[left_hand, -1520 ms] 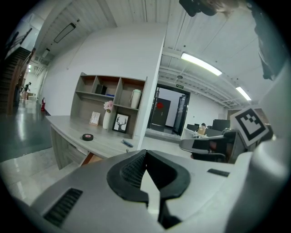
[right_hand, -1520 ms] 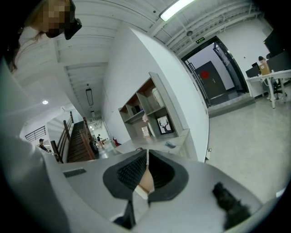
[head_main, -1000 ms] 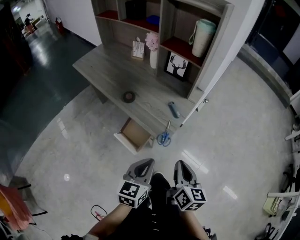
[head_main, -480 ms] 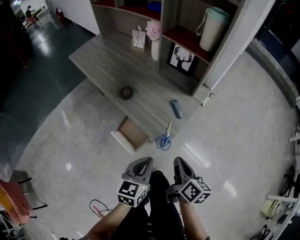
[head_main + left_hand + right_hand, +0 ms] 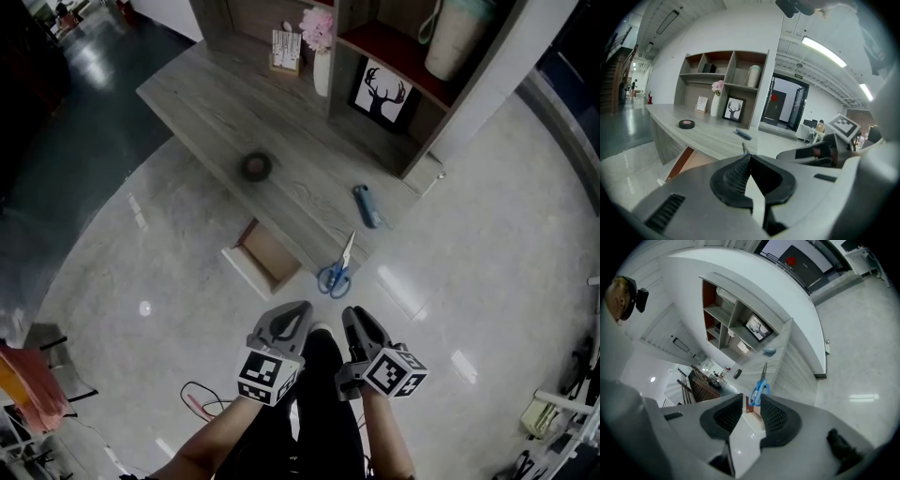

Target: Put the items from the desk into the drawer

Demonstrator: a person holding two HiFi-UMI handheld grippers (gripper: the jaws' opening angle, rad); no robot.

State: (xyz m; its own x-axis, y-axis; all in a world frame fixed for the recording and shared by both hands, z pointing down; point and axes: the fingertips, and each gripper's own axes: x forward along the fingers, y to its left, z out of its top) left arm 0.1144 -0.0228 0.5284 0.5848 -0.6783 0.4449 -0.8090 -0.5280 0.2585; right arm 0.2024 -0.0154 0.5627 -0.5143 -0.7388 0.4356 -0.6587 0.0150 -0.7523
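Facing the desk (image 5: 216,103) with both claws low and side by side, well short of it. Carrying the left gripper (image 5: 296,310) pinched shut at the tips, nothing in it. Showing a modest gap on the right gripper (image 5: 355,319), jaws having just been opening, with nothing between them and nothing gripped. Spotting the scissors (image 5: 336,270) at the desk's near edge, blue handles hanging over the lip toward the claws, blades pointing away across the wood. Reading that long axis as running almost straight out from the right gripper, and finding the pair framed dead centre through the jaw gap in the right gripper view. Looks like the right hand's job, then, being a touch nearer than the left. Calls for a wider opening, probably, and a pinch across the handles or the pivot. Leaving the tape roll (image 5: 255,166) and the blue tool (image 5: 366,206), perhaps a utility knife, farther back on the top. Noting the open drawer (image 5: 246,272) just left of the scissors and below the edge, seemingly empty.
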